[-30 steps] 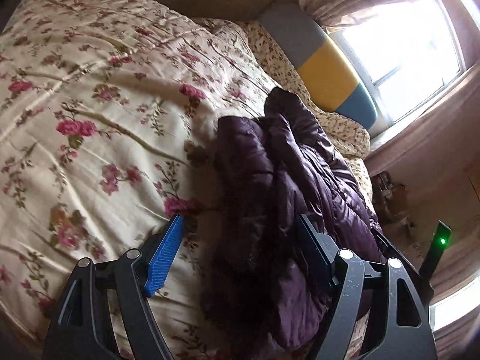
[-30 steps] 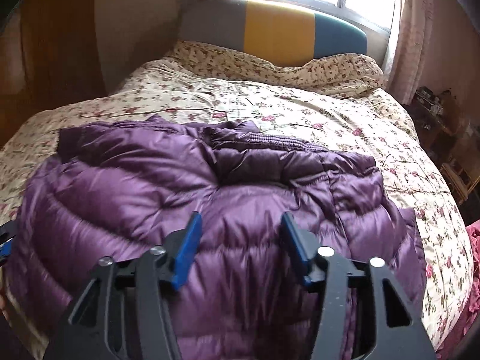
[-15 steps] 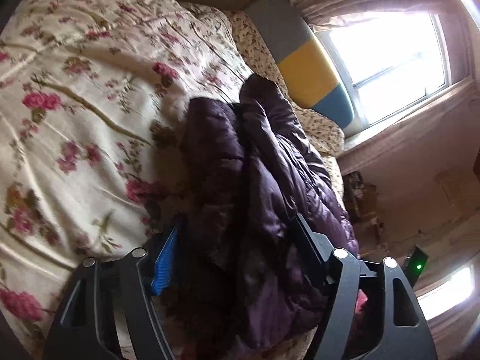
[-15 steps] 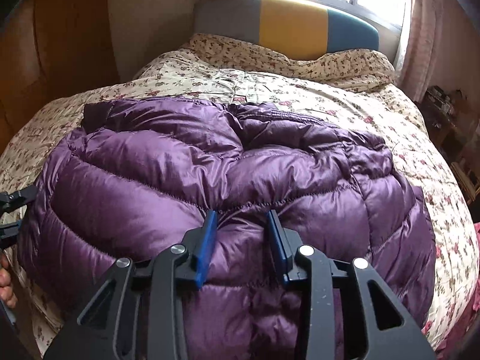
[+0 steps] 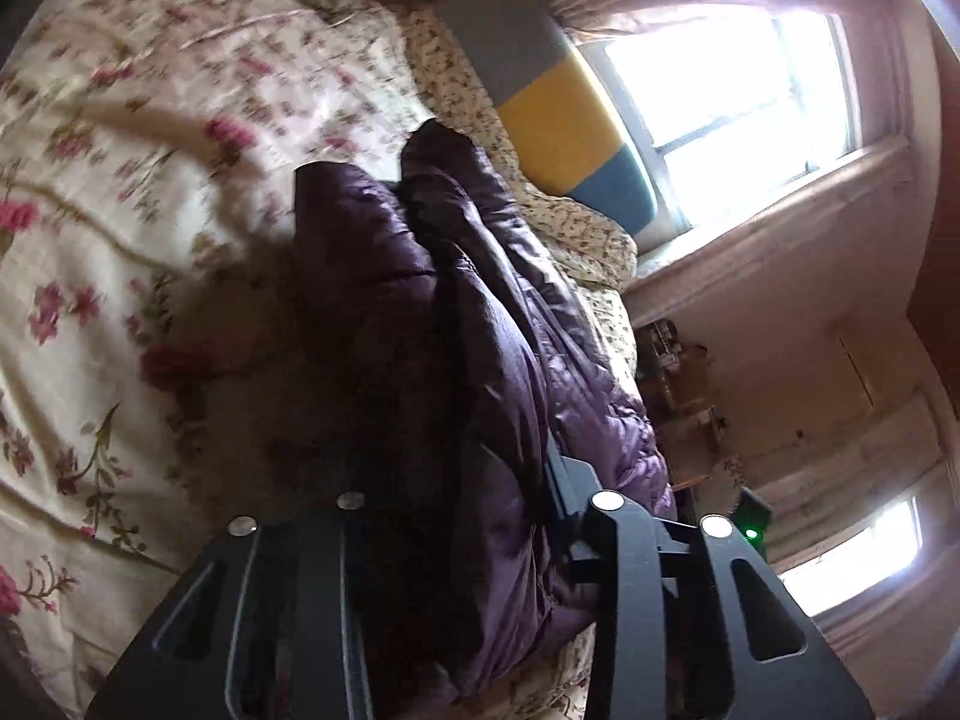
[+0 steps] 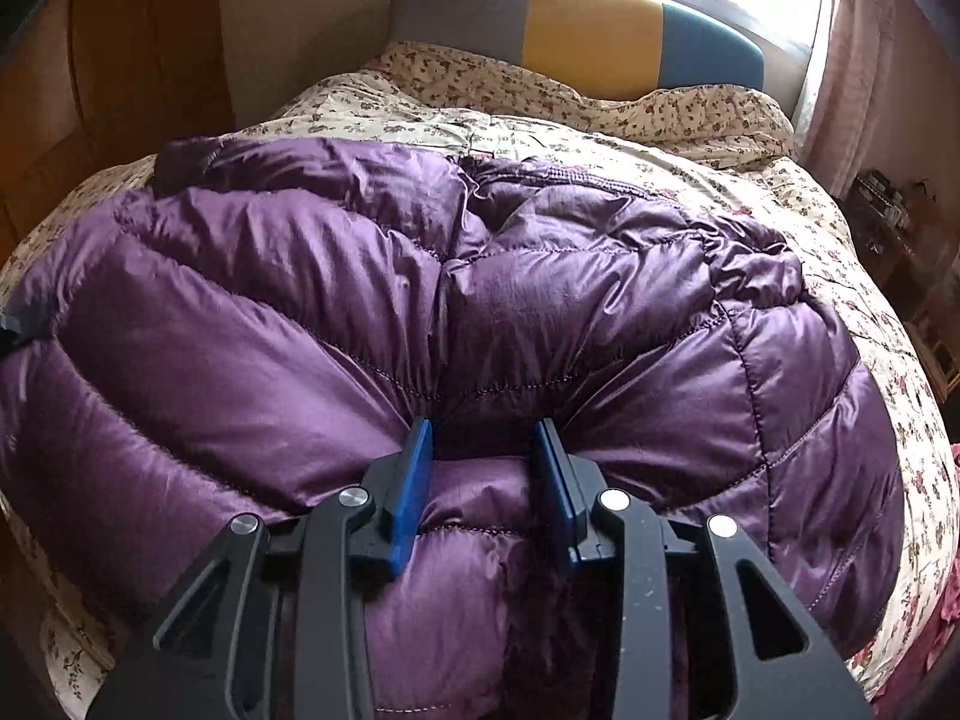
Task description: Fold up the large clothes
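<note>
A puffy purple quilted jacket [image 6: 480,312] lies spread over the floral bed. My right gripper [image 6: 485,462] is shut on a thick fold of the jacket's near hem, the blue pads squeezing the padding. In the left wrist view the jacket [image 5: 480,324] runs away from me as a dark bunched ridge. My left gripper [image 5: 456,480] is closed on the jacket's left edge; its fingertips are buried in the fabric. A black bit of the left gripper [image 6: 15,324] shows at the jacket's left edge in the right wrist view.
The bed has a cream floral quilt [image 5: 132,192] and a grey, yellow and teal headboard [image 6: 588,36] under a bright window [image 5: 738,78]. A cluttered side table [image 6: 900,210] stands at the right. A wooden wardrobe [image 6: 90,72] is at the left.
Both grippers have pushed into the jacket and closed on it. The right jaws narrowed from wide open to a pinch on the hem; the left pads disappeared into the fabric.
</note>
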{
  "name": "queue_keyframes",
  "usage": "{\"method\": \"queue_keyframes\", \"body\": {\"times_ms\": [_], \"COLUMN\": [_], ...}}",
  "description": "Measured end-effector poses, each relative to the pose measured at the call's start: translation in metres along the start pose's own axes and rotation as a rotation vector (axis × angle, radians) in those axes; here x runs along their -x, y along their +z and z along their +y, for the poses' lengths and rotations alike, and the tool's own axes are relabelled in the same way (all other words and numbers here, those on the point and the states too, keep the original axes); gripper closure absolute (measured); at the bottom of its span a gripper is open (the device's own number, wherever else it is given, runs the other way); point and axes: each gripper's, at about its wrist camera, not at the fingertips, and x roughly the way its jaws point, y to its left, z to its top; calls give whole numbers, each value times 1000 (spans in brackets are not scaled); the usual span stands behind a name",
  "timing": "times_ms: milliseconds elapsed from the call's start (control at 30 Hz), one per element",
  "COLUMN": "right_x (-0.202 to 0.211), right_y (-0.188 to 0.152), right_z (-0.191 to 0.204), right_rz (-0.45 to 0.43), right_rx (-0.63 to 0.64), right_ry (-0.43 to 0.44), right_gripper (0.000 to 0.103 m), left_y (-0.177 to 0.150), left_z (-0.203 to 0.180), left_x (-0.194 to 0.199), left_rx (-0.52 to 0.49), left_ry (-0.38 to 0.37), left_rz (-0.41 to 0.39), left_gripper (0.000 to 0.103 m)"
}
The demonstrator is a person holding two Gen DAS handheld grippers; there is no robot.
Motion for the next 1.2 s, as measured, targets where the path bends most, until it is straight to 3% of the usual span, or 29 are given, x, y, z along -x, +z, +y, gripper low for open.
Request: {"method": "queue_keyframes", "body": {"times_ms": [433, 700, 767, 900, 967, 1200], "right_x": [-11, -5, 0, 24, 42, 82], "right_y": [-9, -11, -7, -6, -8, -21], "right_z": [3, -1, -10, -31, -49, -121], "right_rz": [-15, -13, -6, -20, -40, -59], "right_rx": [40, 34, 19, -23, -55, -189], "right_ry": [-39, -15, 17, 52, 46, -88], "right_gripper": [69, 70, 68, 51, 48, 46], "left_y": [10, 14, 11, 7, 4, -8], "left_z": [-72, -128, -139, -157, -168, -195], "left_x": [-9, -49, -59, -79, -90, -132], "left_rx": [-165, -255, -275, -301, -321, -368], "left_ry": [-86, -169, -184, -196, -196, -167], "left_rz": [8, 63, 78, 109, 129, 200], "left_gripper": [73, 73, 73, 73, 73, 73]}}
